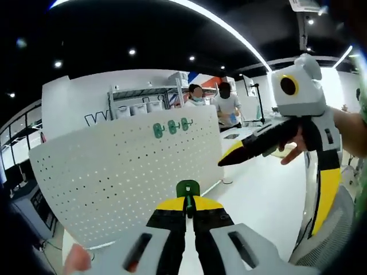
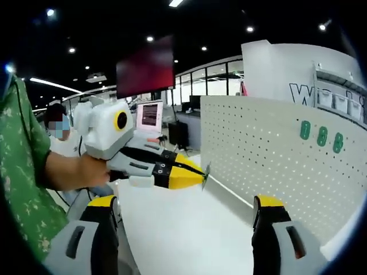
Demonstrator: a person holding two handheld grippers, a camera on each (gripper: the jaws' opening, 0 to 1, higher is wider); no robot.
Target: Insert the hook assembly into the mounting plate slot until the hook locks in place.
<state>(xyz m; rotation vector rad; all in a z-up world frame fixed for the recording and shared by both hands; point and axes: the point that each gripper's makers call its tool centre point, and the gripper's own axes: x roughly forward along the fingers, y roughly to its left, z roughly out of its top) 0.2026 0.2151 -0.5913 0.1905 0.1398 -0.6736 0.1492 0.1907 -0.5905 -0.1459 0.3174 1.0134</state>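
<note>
Left gripper (image 1: pixel 188 207) pinches a green hook (image 1: pixel 187 189); right gripper (image 2: pixel 186 229) gapes wide, unladen; three green hooks (image 2: pixel 321 136) hang near the pegboard's (image 2: pixel 258 154) top edge.

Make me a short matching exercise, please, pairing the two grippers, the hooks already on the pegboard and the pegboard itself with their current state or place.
Things:
1. left gripper
2. right gripper
3. three green plastic hooks
4. white perforated pegboard

States:
A. standing upright on the white table
B. shut on a green hook
C. open, holding nothing
D. mounted in a row near the pegboard's top edge

Pairs: 1-B, 2-C, 3-D, 4-A
</note>
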